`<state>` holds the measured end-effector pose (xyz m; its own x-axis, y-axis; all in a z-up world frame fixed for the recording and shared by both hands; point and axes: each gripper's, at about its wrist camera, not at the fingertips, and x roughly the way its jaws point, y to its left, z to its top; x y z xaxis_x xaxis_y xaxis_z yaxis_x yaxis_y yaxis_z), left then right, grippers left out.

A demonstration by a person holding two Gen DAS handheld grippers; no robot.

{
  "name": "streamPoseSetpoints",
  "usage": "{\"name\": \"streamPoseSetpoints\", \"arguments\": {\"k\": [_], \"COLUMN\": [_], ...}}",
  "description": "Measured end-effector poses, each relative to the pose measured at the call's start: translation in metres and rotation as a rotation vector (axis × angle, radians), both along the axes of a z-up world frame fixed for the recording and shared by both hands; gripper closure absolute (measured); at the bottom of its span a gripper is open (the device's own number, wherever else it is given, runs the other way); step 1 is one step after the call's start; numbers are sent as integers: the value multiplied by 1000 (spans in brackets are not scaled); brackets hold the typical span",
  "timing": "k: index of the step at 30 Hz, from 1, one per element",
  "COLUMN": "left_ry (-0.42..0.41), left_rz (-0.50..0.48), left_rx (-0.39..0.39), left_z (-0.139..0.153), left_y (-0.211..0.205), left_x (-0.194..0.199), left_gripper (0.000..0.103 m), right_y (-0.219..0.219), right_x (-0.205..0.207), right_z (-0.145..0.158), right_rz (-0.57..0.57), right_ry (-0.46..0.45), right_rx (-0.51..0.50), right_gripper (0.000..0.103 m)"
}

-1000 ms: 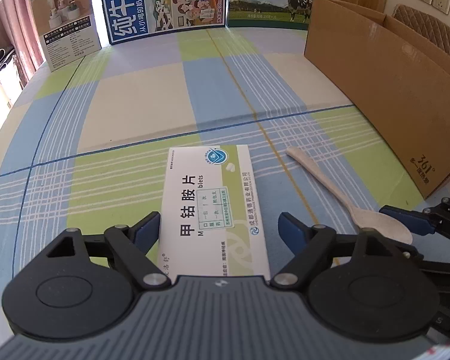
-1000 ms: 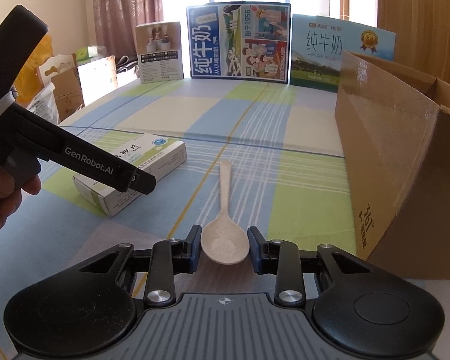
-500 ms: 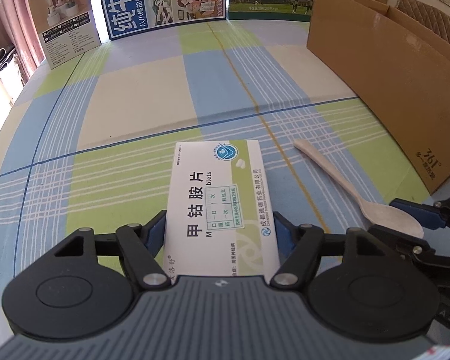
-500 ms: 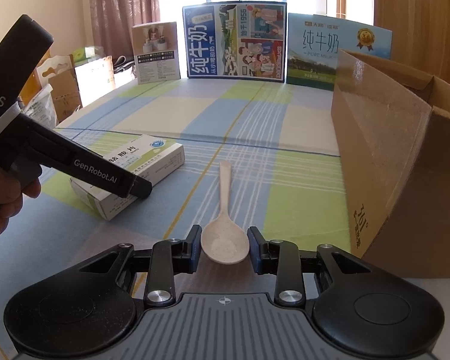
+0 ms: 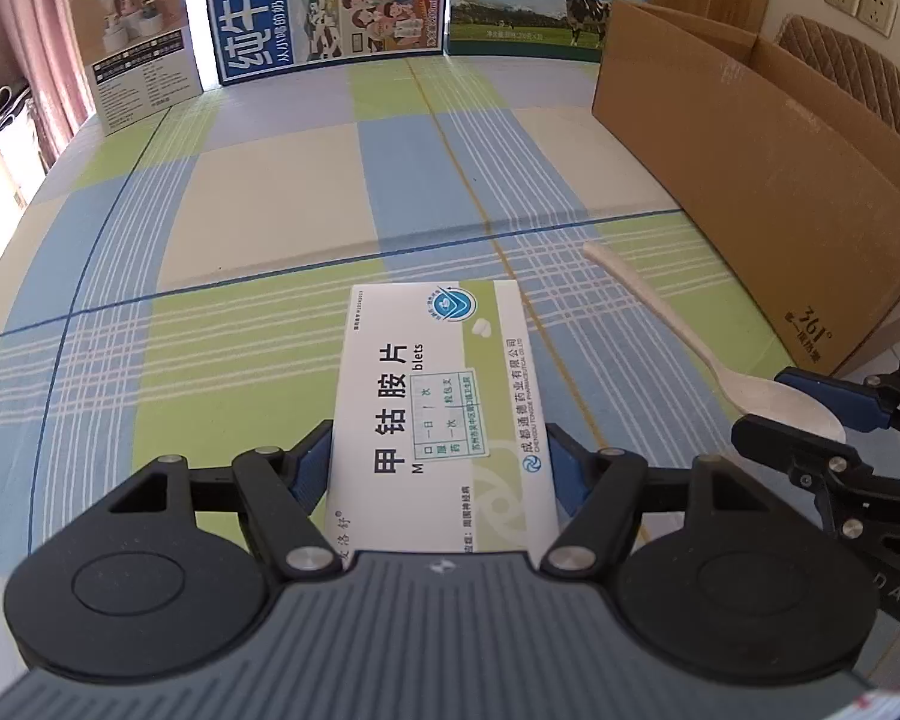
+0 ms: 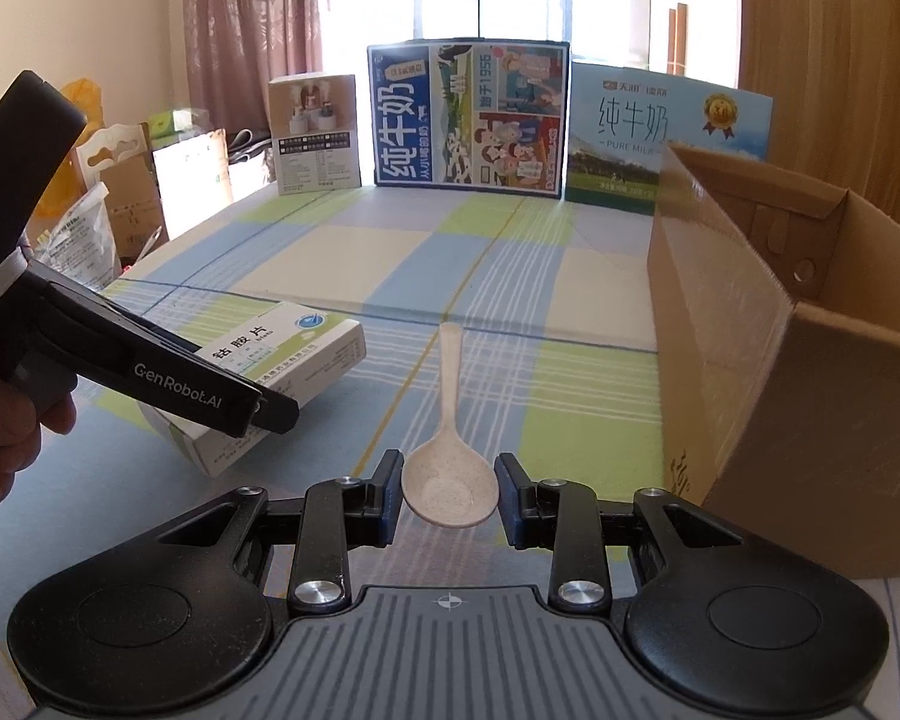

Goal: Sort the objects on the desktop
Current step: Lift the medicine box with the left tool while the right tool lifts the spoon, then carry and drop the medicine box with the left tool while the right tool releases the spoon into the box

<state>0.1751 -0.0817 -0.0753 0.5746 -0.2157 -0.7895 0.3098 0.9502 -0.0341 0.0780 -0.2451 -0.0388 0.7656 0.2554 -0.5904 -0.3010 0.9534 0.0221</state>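
Observation:
A white and green medicine box (image 5: 432,372) sits between the blue pads of my left gripper (image 5: 441,453), which is shut on its near end. In the right wrist view the box (image 6: 282,354) tilts, near end raised off the cloth, under the left gripper (image 6: 273,414). A pale speckled spoon (image 6: 450,480) has its bowl pinched in my right gripper (image 6: 450,498), with the handle pointing away. The left wrist view shows the spoon (image 5: 678,336) at the right, held by the right gripper (image 5: 792,414).
An open brown cardboard box (image 6: 750,390) stands at the right table edge (image 5: 750,180). Milk cartons (image 5: 324,6) and a small product box (image 5: 138,72) line the far edge. The checked tablecloth (image 5: 270,228) lies between. A hand (image 6: 6,444) holds the left gripper.
The left jaws closed from standing apart onto the medicine box, which then tipped up at its near end. The right gripper rose slightly, still gripping the spoon.

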Motion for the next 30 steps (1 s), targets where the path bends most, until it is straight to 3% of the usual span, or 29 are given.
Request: {"name": "streamPoseSetpoints", "arguments": {"k": [8,14,22,30], "left_ry": [-17,-53,-114,-151], "left_rz": [28,4,-99,-188], "left_rx": [-42,-72,-146,-214], "left_z": [22,56,107,139], "left_y": [-2,-26,-95,-177], "left_x": [-25,-39,-40,-18], "left_gripper": [36,36,36,36], "right_y": [-1,-17,-88,-170], "right_x": [-16,-25,-20,-2], "right_z": [27,69,119,133], "right_rz": [-4,-46,-187,-309], "right_ry": [-40,-121,-211,-215], "right_rx": [4,30,29,19], "right_gripper": [73,73,73,73]}}
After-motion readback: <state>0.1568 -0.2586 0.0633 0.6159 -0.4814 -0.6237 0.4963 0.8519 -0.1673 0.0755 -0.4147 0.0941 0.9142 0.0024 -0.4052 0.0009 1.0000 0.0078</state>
